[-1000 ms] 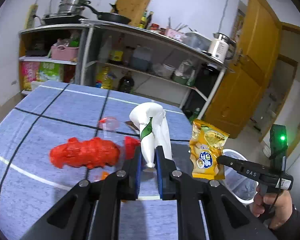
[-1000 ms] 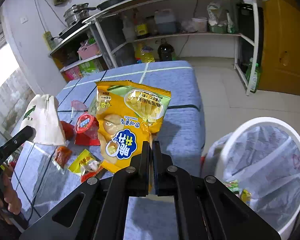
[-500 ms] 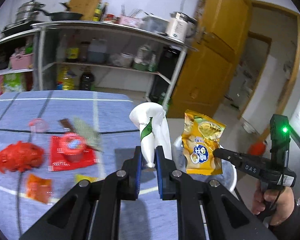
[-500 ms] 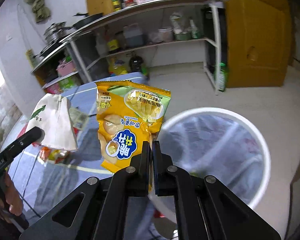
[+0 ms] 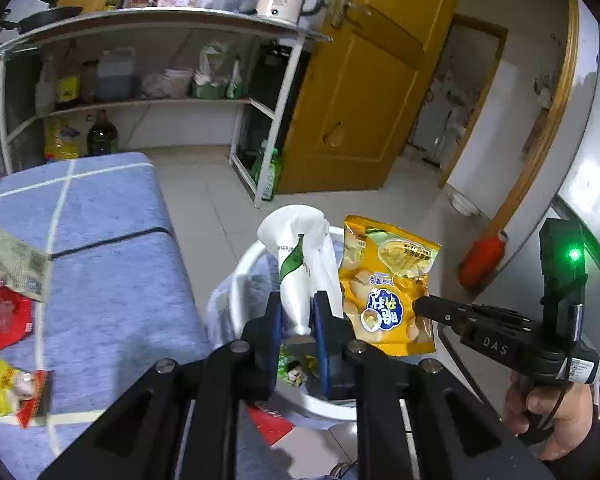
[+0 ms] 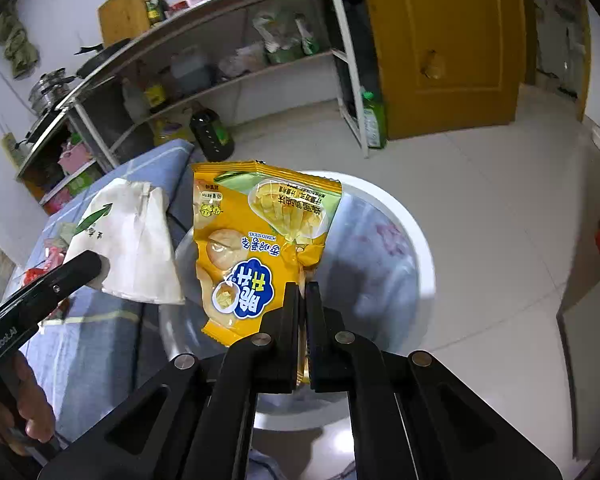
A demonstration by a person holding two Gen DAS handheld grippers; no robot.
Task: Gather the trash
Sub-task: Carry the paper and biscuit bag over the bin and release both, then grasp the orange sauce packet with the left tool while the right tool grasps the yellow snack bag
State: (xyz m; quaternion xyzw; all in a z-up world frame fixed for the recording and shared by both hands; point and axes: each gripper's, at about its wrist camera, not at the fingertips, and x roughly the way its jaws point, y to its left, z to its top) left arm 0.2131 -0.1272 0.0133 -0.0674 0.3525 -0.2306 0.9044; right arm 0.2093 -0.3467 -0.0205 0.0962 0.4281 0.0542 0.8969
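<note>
A white paper bag (image 5: 300,264) with a green mark is held upright between the jaws of the left gripper (image 5: 297,322). Its narrow lower end sits between the blue pads (image 5: 275,320), and the jaws are opening at this moment; whether the pads press on the paper now cannot be told for sure, though the bag stands in place between them. Straight beyond and below these jaws the white bin (image 5: 244,268) with its pale liner is seen, and some small wrappers lie inside it under the jaws.

The jaws of the right gripper (image 6: 302,300) are pressed together on the lower corner of a yellow snack bag (image 6: 260,240), which is pinched there and stands up above the fingertips. In the right wrist view the bin (image 6: 416,240) is spread out directly behind and under the snack bag. In the left wrist view the snack bag (image 5: 384,280) is seen just to the right of the left jaws, beside the paper bag, gripped at its edge by the right gripper (image 5: 420,306), whose handle is held by a hand (image 5: 552,420).

To the left of the left jaws a table with a blue cloth (image 5: 112,264) is seen, and on it a red wrapper (image 5: 4,320), a yellow wrapper (image 5: 14,392) and a grey-green packet (image 5: 16,264) are left lying, well apart from both grippers.
</note>
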